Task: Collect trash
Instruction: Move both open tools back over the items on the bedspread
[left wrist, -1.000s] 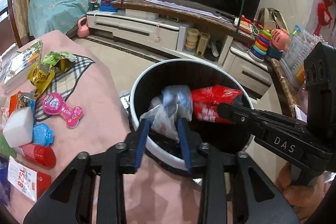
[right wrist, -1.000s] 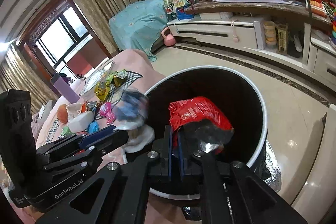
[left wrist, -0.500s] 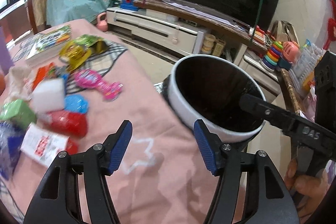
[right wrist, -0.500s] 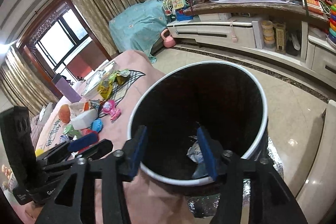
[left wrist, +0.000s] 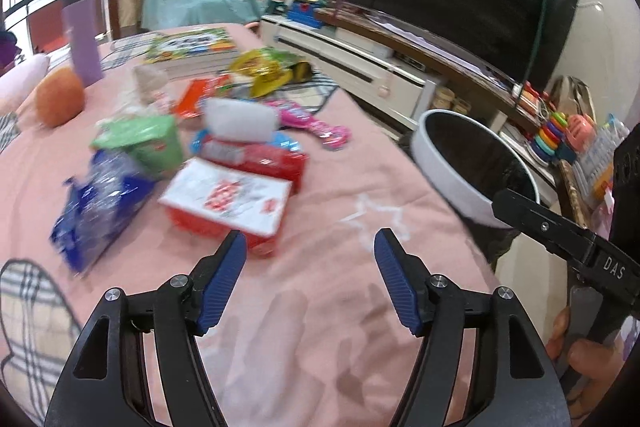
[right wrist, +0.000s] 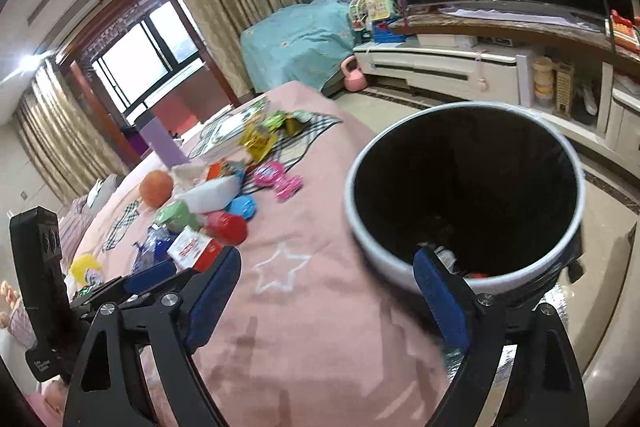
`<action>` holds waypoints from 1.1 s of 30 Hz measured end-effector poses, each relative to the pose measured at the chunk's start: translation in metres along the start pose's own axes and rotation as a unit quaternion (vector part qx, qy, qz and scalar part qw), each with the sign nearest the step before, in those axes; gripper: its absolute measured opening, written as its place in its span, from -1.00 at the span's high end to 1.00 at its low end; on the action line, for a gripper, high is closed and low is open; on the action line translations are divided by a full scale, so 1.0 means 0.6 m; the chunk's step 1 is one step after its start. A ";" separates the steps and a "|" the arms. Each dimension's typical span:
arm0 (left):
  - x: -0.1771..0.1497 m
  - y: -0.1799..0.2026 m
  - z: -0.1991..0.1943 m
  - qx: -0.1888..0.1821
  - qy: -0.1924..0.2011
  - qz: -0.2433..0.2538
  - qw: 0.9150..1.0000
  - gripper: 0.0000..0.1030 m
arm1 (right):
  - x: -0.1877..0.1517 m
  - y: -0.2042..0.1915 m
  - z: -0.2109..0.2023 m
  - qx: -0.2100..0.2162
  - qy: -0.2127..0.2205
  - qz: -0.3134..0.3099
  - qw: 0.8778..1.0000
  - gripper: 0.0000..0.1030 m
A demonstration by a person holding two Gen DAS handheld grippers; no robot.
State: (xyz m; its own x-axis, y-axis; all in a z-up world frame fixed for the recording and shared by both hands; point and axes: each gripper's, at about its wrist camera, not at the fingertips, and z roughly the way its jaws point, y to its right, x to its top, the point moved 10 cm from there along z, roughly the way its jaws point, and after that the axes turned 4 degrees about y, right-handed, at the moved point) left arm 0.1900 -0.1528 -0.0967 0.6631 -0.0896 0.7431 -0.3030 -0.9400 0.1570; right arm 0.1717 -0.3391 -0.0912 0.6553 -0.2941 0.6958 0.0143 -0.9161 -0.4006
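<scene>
Your trash bin (right wrist: 464, 195), white-rimmed and black inside, stands at the edge of the pink-clothed tabletop (left wrist: 320, 307); take it as the landmark. To its left on the cloth lies the remaining litter: a red-and-white carton (left wrist: 228, 203) nearest your left gripper (left wrist: 308, 279), a blue foil bag (left wrist: 100, 203) further left, a green packet (left wrist: 148, 143) and a white block (left wrist: 240, 117) behind them, a pink toy (left wrist: 316, 125) and yellow wrappers (left wrist: 264, 71) toward the far edge. An orange ball (left wrist: 60, 99) and a purple cup (left wrist: 82, 39) stand well away from the bin. Nothing lies between the left jaws and the carton.

A second ago both jaws hung over the bin, the left pair around a pale bag and the right pair clamped on a red wrapper. Both pairs have just been opening and now stand wide with nothing between them. The left view has swung away from the bin to the litter, blurred.

Your right gripper (right wrist: 326, 291) sits at the bin's near rim, one jaw over the cloth, one over the opening. Only this view looks into the bin, where scraps of dropped trash (right wrist: 452, 259) show at the bottom. Only the left view shows your right hand (left wrist: 584, 359) on its handle.
</scene>
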 end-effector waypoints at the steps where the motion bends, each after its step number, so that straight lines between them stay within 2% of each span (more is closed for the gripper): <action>1: -0.003 -0.009 -0.005 0.003 0.000 -0.003 1.000 -0.32 | -0.005 -0.009 0.003 0.003 -0.003 -0.003 1.000 -0.74; 6: -0.023 -0.064 -0.031 0.024 0.004 -0.023 0.999 -0.32 | -0.027 -0.047 0.015 0.019 -0.013 -0.010 1.000 -0.83; 14: -0.047 -0.135 -0.060 0.046 0.007 -0.054 0.997 -0.32 | -0.061 -0.122 0.032 0.048 -0.029 -0.048 0.997 -0.83; 25: -0.057 -0.196 -0.068 0.060 0.005 -0.076 0.995 -0.34 | -0.088 -0.192 0.067 0.075 -0.057 -0.097 0.991 -0.84; 33: -0.050 -0.229 -0.061 0.065 -0.001 -0.069 0.996 -0.45 | -0.101 -0.225 0.100 0.093 -0.082 -0.137 0.983 -0.84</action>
State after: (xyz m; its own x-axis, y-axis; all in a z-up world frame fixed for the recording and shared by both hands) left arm 0.1868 -0.0090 -0.1169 0.6941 0.0426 0.7187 -0.1184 -0.9779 0.1724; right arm 0.1757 -0.1814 -0.1151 0.7198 0.0192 0.6939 0.3352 -0.8849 -0.3233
